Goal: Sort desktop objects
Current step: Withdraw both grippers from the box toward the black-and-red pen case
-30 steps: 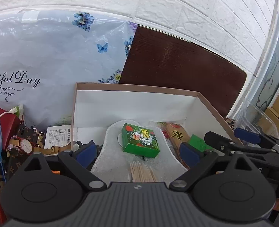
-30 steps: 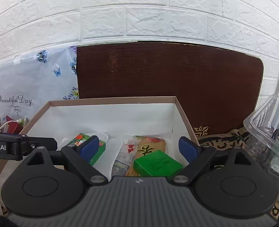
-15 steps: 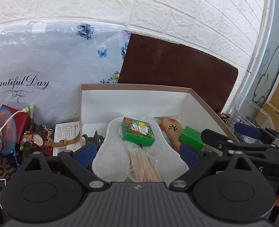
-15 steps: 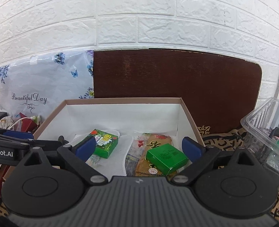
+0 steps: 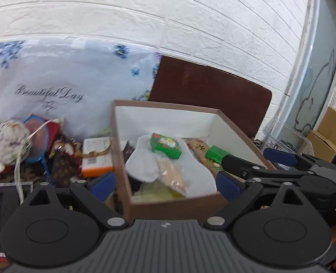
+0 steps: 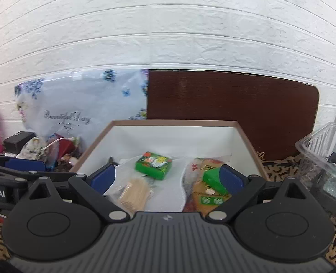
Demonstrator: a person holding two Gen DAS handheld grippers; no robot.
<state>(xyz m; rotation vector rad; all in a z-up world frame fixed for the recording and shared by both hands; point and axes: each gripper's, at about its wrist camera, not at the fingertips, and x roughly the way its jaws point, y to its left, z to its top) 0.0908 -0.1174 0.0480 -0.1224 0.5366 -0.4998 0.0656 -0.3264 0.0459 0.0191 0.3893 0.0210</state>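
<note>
Right hand-held gripper (image 6: 168,179) open over box (image 6: 174,122), bag (image 6: 76,104) reading "Beautiful Day"

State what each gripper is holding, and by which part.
Nothing is held. The left gripper and the right gripper are both open and empty in front of the brown box.

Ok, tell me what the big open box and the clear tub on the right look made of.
Open box: looks like cardboard, matte, brown outside and white inside, with thin, straight-folded walls. Clear tub: likely thin rigid plastic, glossy and see-through, with a moulded rim that catches light.
</note>
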